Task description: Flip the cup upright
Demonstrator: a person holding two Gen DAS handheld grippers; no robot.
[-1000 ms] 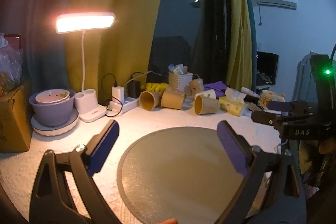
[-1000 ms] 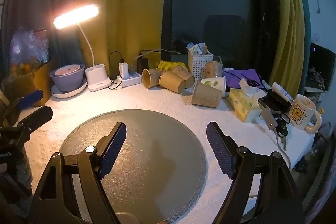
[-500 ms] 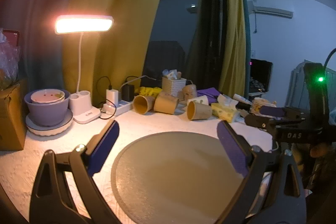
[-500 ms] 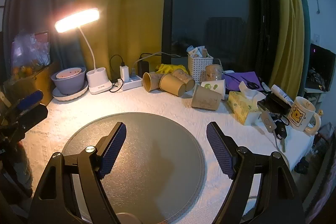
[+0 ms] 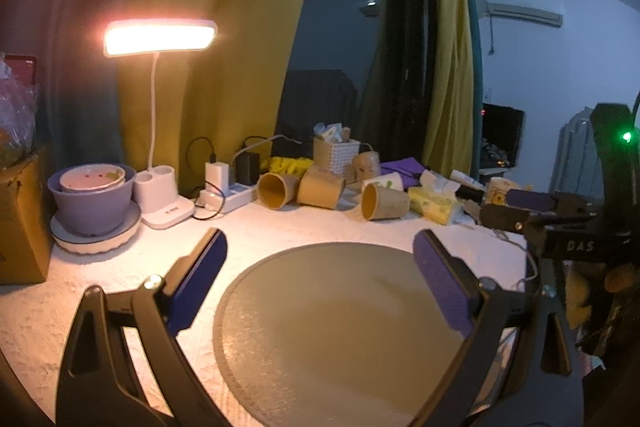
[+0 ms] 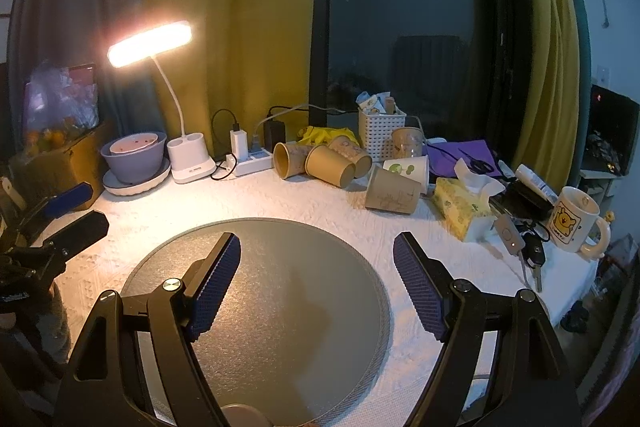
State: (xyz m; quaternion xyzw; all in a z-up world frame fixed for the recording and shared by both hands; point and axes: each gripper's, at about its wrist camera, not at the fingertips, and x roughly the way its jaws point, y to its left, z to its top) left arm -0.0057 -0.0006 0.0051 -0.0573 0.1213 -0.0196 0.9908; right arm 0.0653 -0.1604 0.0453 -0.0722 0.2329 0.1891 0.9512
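- Far left of the table [image 6: 280,203], a purple bowl [image 6: 134,157] sits on a white plate, just beside the lit desk lamp [image 6: 150,43]; neither has a part in this job.
- The left tool [image 5: 320,263] hovers above the round grey mat [image 5: 340,327], fingers spread wide and nothing between them. In the right wrist view it shows at the left edge, low over the table.
- Centre back, beyond the mat, lie the brown paper cups, all on their sides: a cluster of three [image 6: 320,159] near the power strip [image 6: 250,163], mouths turned toward us.
- The lone cup [image 6: 392,191] lies apart from that cluster, nearest the mat, base toward the right camera, mouth toward the left one. It looks the easiest target, though I can't say which cup is meant.
- The right tool [image 6: 316,275] also hangs over the mat, fingers wide apart and empty, well short of every cup.
- Nothing is gripped yet, so this reads as the approach stage.
- To do it well: come in with the fingers straddling the cup's side wall near the middle, close gently since paper crushes, then rotate the wrist so the mouth faces up before setting it down.
- Right side hazards: the tissue box [image 6: 460,207] lies just beside the lone cup, with keys [image 6: 528,255] and the bear mug [image 6: 572,223] further out. Keep the outer finger clear of them.
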